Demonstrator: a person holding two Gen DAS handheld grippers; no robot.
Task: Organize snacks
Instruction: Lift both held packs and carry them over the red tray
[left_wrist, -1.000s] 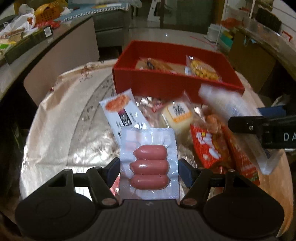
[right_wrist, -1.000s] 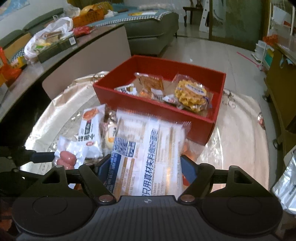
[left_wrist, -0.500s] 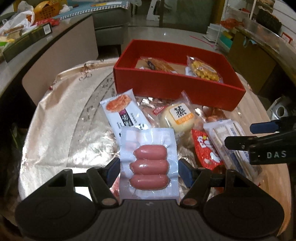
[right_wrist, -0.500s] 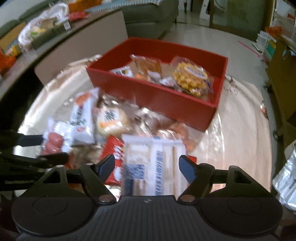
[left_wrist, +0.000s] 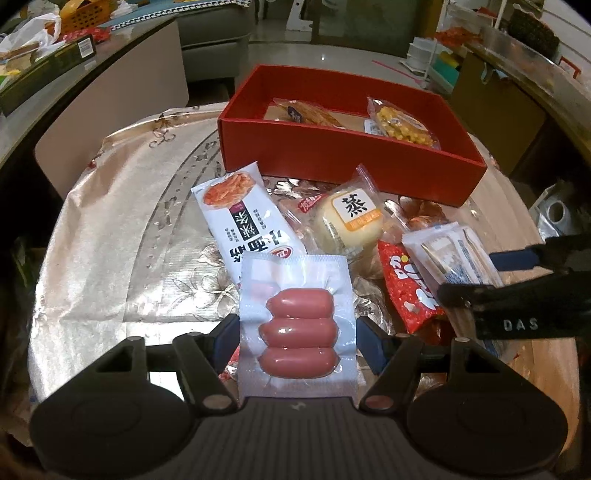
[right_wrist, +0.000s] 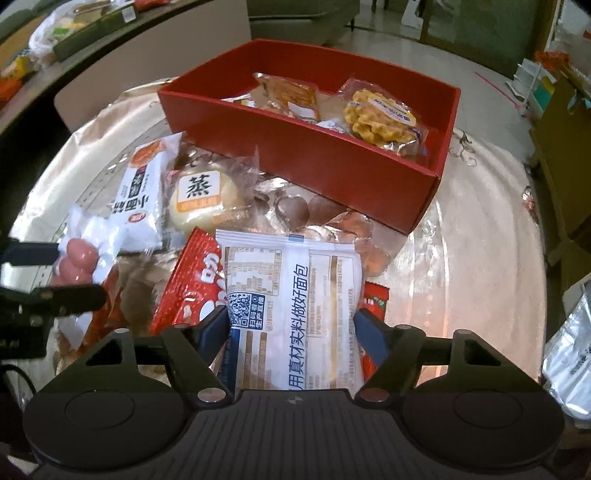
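While the left gripper (left_wrist: 297, 334) is clamped on a clear vacuum sausage pack (left_wrist: 297, 328) with three pink sausages, the right gripper (right_wrist: 291, 328) has its jaws closing around a white bread packet (right_wrist: 291, 310); whether the pads press it yet, cannot tell. Packet print reads 用真材实料做好面包, plus a QR code. Steamed cake (right_wrist: 205, 201) wrapper carries a big 蒸. White noodle-snack bag (left_wrist: 243, 225) has Chinese print, too warped to read. Red packet (right_wrist: 192, 291) with white lettering lies under the bread packet's left edge. "DAS" shows on the right gripper's side in the left wrist view only. Red box (right_wrist: 314, 147) sits behind the pile on a floral tablecloth (left_wrist: 122, 236), holding a waffle pack (right_wrist: 384, 114) and a brown pastry pack (right_wrist: 288, 94). Loose clear-wrapped snacks lie between pile and box. Silver bag (right_wrist: 569, 365) at far right shows only in the right wrist view.
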